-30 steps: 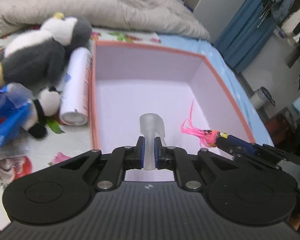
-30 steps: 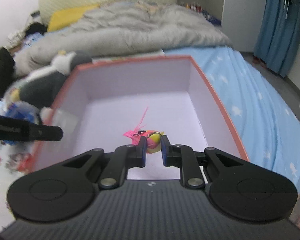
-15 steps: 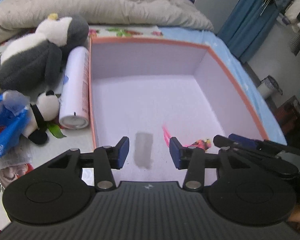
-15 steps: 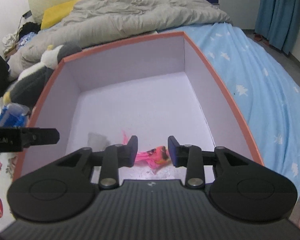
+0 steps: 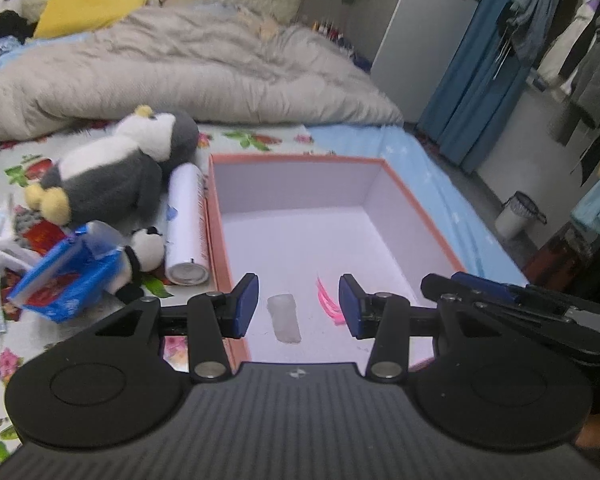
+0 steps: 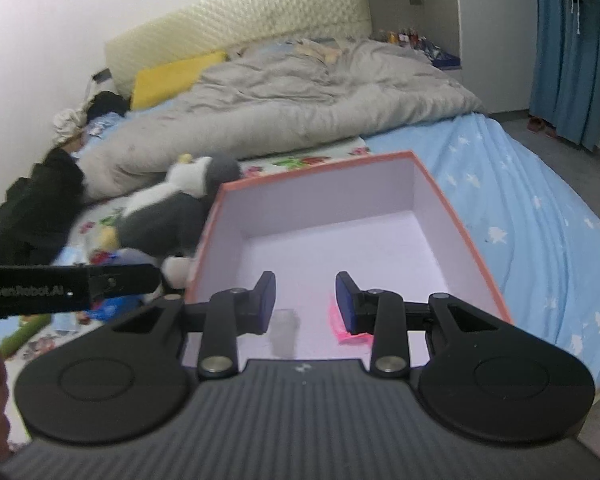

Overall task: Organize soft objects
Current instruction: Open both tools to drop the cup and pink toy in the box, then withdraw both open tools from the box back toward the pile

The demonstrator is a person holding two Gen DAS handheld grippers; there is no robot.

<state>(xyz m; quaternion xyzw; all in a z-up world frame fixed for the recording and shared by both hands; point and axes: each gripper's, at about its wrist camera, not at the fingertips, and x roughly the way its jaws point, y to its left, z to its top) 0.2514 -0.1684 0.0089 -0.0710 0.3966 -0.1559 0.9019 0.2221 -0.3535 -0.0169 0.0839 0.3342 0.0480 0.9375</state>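
The bed (image 5: 440,160) filled both views, with a grey duvet (image 5: 188,68) heaped across the upper half of each frame. A salmon-rimmed box (image 5: 416,200) with a pale interior lay on the bed at frame centre, its near end hidden behind the tongs. In the left wrist view a grey and white plush penguin (image 5: 112,176) lay at centre left, just beside the box's far left corner. A white cylindrical canister (image 5: 186,224) lay along the box's left wall, apart from it by a narrow gap. A blue packet (image 5: 66,276) and a small panda plush (image 5: 146,252) lay at lower left, the two touching.

Inside the box, on its floor near the bottom of the frame, lay a small translucent whitish piece (image 5: 285,318) and, to its right, a pink feathered toy (image 5: 328,300), partly hidden behind a blue pad. The two were near but apart.

The left tongs (image 5: 298,306) stood open above the box with nothing between the pads. The right tongs (image 6: 305,300) likewise stood open and empty; they also showed at the lower right of the left wrist view.
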